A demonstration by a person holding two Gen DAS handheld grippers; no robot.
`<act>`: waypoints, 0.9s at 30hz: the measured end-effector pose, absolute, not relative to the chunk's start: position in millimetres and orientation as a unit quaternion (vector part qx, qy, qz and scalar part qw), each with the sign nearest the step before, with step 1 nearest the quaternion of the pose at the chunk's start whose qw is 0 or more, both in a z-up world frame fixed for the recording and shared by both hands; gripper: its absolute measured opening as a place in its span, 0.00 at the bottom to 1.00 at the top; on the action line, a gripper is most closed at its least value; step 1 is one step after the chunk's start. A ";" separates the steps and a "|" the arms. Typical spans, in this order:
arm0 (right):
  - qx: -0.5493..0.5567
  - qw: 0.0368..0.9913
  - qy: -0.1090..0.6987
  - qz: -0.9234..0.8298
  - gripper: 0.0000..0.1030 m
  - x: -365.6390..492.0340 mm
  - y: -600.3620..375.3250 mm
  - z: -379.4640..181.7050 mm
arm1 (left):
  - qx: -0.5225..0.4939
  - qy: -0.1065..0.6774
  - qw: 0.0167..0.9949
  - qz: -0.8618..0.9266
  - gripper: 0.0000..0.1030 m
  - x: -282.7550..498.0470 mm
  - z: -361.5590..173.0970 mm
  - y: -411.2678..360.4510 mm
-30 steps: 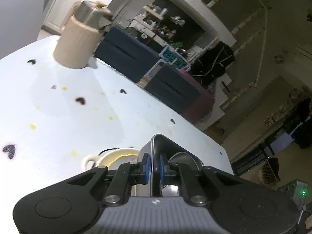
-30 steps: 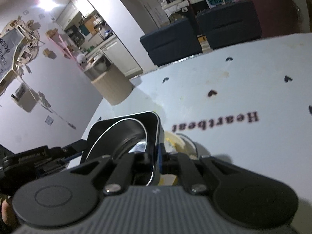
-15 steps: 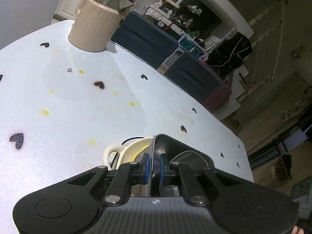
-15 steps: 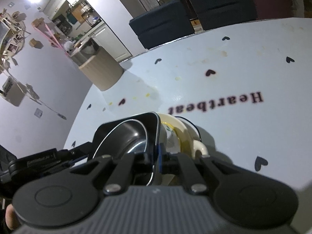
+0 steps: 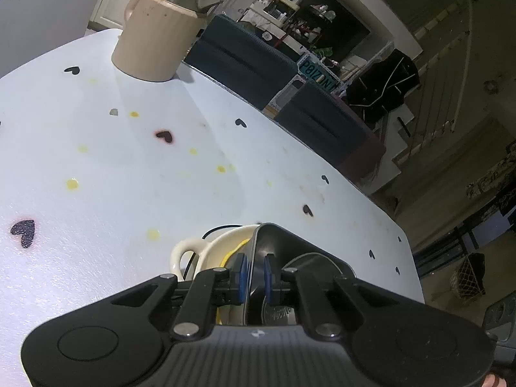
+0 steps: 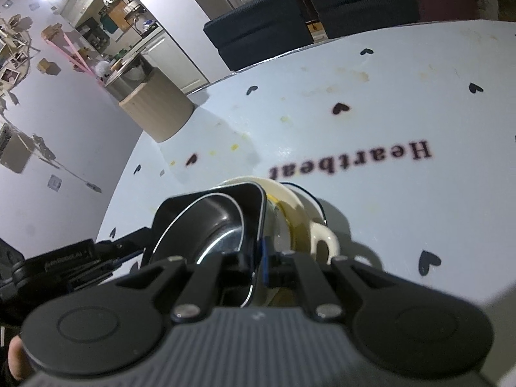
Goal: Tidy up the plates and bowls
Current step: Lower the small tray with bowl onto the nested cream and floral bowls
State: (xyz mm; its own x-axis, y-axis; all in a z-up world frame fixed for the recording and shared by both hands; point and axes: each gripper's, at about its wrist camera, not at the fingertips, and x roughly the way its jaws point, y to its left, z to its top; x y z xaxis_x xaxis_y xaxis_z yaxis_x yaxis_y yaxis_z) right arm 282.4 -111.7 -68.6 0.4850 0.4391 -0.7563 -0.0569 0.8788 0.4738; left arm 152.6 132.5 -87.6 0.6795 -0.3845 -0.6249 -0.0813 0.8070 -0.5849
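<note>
Change: since a second ago both hands have sunk toward the table, and the cream bowl, then half hidden, now shows more fully in both views.
Table: white round tabletop [image 5: 135, 193] printed with small black hearts and the word "Heartbeat", flecked with yellow spots.
Jug: beige ribbed jug with a steel lid [image 5: 161, 29] stands at the far rim, well apart from the dishes.
Black dish: black rounded-square dish with a shiny steel inner bowl [image 6: 206, 222], carried between the two claws, tilted, its lower edge over the cream bowl; whether they touch I cannot tell.
Cream bowl: cream ceramic bowl with loop handles and a yellow inside [image 6: 300, 213] sits on the table, just under the black dish.
Left gripper [image 5: 255, 272]: blue pads clenched on one wall of the black dish.
Right gripper [image 6: 260, 259]: clenched on the opposite wall.
</note>
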 end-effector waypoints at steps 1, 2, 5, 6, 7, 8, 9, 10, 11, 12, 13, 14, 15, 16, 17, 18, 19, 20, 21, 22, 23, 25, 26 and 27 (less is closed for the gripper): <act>0.197 0.838 0.487 0.147 0.07 282.3 -111.5 -68.8 | -0.298 0.391 0.866 -0.087 0.10 152.9 -87.7 132.2; 0.197 0.838 0.487 0.146 0.07 282.7 -111.3 -68.6 | -0.297 0.391 0.867 -0.087 0.10 153.5 -87.9 132.0; 0.195 0.838 0.488 0.145 0.07 283.1 -110.5 -69.2 | -0.296 0.393 0.866 -0.086 0.10 154.4 -89.1 131.6; 0.195 0.838 0.489 0.145 0.07 283.2 -110.3 -69.5 | -0.296 0.394 0.866 -0.085 0.10 154.6 -89.8 131.6; 0.195 0.838 0.489 0.145 0.07 283.5 -110.2 -70.0 | -0.297 0.395 0.865 -0.085 0.10 154.9 -90.5 131.7; 0.195 0.838 0.489 0.145 0.07 283.9 -110.0 -70.2 | -0.297 0.396 0.865 -0.084 0.10 155.2 -91.0 131.8; 0.195 0.837 0.490 0.144 0.07 284.2 -109.7 -70.5 | -0.298 0.396 0.864 -0.084 0.10 155.5 -91.5 132.0; 0.195 0.837 0.491 0.144 0.07 284.5 -109.2 -70.7 | -0.299 0.397 0.864 -0.084 0.10 155.6 -91.9 132.2; 0.194 0.837 0.491 0.143 0.07 284.7 -108.9 -71.0 | -0.299 0.397 0.864 -0.084 0.10 155.6 -91.8 132.1; 0.193 0.837 0.492 0.143 0.07 284.9 -108.6 -71.2 | -0.298 0.397 0.864 -0.084 0.10 155.4 -91.4 131.6; 0.193 0.837 0.492 0.142 0.07 285.2 -108.3 -71.4 | -0.297 0.397 0.864 -0.084 0.10 155.5 -91.5 131.5; 0.193 0.837 0.492 0.142 0.07 285.6 -108.1 -71.6 | -0.297 0.396 0.865 -0.085 0.10 155.4 -91.5 131.5; 0.193 0.836 0.493 0.142 0.07 285.7 -107.8 -72.0 | -0.297 0.396 0.865 -0.085 0.10 155.4 -91.7 131.6; 0.193 0.836 0.493 0.142 0.07 286.1 -107.7 -72.3 | -0.297 0.396 0.865 -0.085 0.10 155.5 -91.5 131.6; 0.192 0.836 0.494 0.141 0.07 286.4 -107.3 -72.7 | -0.298 0.395 0.865 -0.085 0.11 155.6 -91.5 131.8; 0.191 0.836 0.495 0.141 0.07 286.5 -107.0 -73.1 | -0.298 0.395 0.865 -0.086 0.11 155.6 -91.6 131.9; 0.190 0.836 0.495 0.140 0.07 286.8 -106.3 -73.4 | -0.298 0.395 0.865 -0.086 0.11 155.8 -91.8 131.9; 0.190 0.836 0.496 0.140 0.07 287.0 -105.8 -73.6 | -0.298 0.395 0.865 -0.086 0.11 156.1 -92.0 131.8; 0.189 0.836 0.496 0.140 0.07 287.3 -105.4 -73.8 | -0.297 0.396 0.865 -0.086 0.11 156.5 -91.6 131.5; 0.190 0.836 0.496 0.140 0.07 287.8 -105.3 -74.0 | -0.297 0.396 0.865 -0.086 0.11 156.8 -91.5 131.2; 0.190 0.835 0.496 0.140 0.07 288.2 -105.2 -74.3 | -0.296 0.396 0.865 -0.086 0.11 157.0 -91.3 131.0; 0.190 0.835 0.496 0.139 0.07 288.1 -104.6 -74.6 | -0.294 0.397 0.865 -0.086 0.11 157.4 -90.7 130.6; 0.190 0.835 0.496 0.139 0.07 288.3 -104.3 -74.8 | -0.294 0.397 0.865 -0.086 0.11 157.2 -90.8 130.7; 0.191 0.835 0.497 0.139 0.07 288.6 -104.0 -75.0 | -0.294 0.398 0.865 -0.087 0.11 157.5 -90.8 130.8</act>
